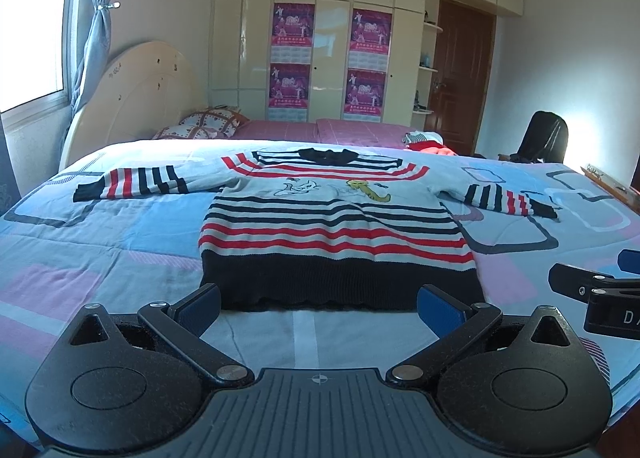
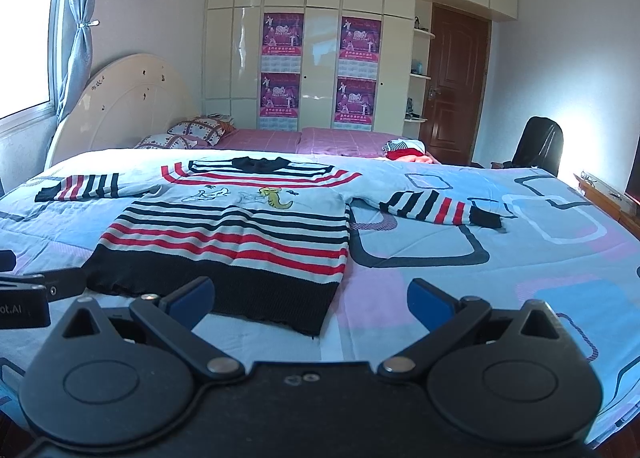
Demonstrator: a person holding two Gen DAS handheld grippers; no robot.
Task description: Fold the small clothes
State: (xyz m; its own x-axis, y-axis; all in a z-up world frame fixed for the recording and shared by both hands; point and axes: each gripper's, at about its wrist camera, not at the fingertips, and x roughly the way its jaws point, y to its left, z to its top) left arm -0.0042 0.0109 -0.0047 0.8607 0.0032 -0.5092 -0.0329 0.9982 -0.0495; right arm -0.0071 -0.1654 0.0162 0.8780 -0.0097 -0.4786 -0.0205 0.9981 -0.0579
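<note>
A small knitted sweater (image 1: 332, 226) with red, black and pale stripes and a black hem lies flat on the bed, face up, both sleeves spread out to the sides. It also shows in the right wrist view (image 2: 228, 234). My left gripper (image 1: 318, 308) is open and empty, just short of the hem's middle. My right gripper (image 2: 310, 302) is open and empty, near the hem's right corner. The right gripper also shows at the right edge of the left wrist view (image 1: 600, 290).
The bed has a blue and pink patterned cover (image 1: 120, 242). A pile of other clothes (image 1: 424, 142) lies at the far side. Pillows (image 1: 208, 124) and a headboard stand at far left. A dark chair (image 1: 544, 138) stands at far right.
</note>
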